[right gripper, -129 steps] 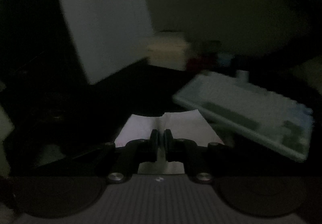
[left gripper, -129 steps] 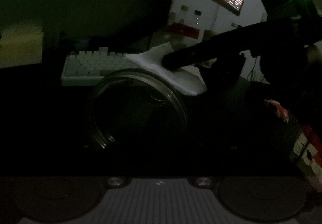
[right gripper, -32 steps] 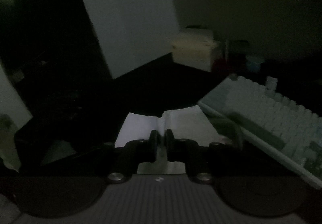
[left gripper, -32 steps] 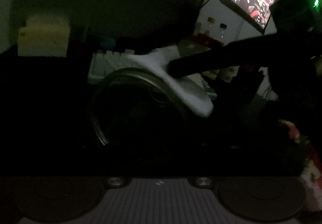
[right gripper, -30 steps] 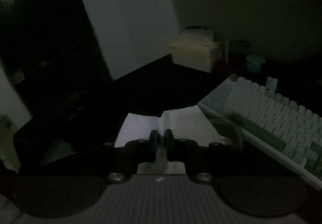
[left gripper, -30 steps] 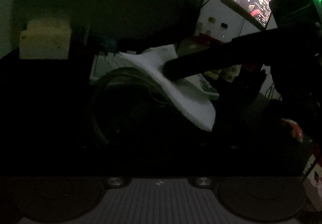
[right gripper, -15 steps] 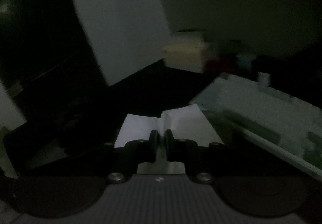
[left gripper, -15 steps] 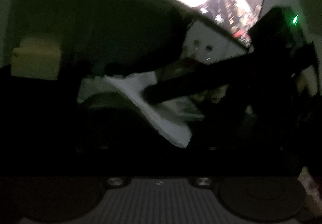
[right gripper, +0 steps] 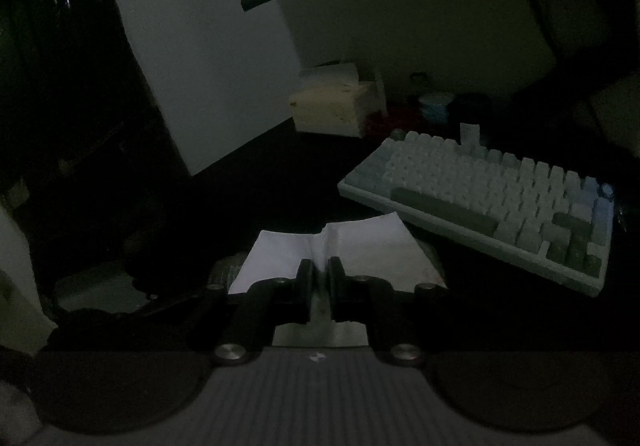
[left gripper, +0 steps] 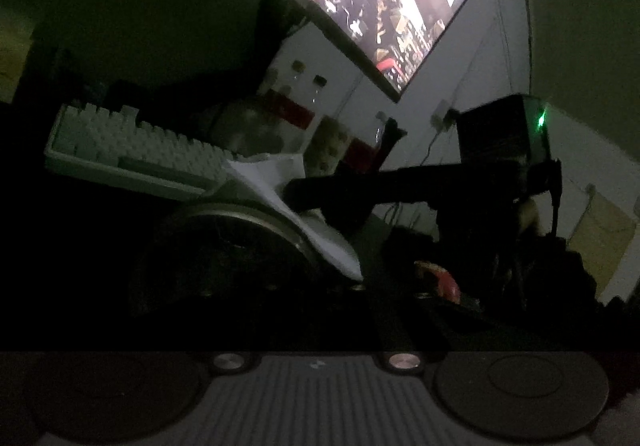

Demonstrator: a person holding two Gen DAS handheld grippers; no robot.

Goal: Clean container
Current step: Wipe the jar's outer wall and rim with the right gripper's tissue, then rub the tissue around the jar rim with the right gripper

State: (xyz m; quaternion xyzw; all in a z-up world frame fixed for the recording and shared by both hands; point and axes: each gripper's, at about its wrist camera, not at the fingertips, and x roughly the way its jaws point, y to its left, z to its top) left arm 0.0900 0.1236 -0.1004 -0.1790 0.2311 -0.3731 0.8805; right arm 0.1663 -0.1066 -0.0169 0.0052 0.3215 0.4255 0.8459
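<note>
Your round clear glass container (left gripper: 240, 242), very dark inside, sits low in the middle of the left view. Your right gripper (right gripper: 319, 272) pinches a white folded paper towel (right gripper: 360, 246) at its rim. Your left gripper's jaws are opening; too dark to see them.

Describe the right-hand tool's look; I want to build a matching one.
The right tool has two flat black fingers on black linkage arms, pinned with round silver bolts. Behind them sits a ribbed grey plate with a small pale mark, flanked by dark round discs. Seen from the left wrist, a black box on it carries a green light.
</note>
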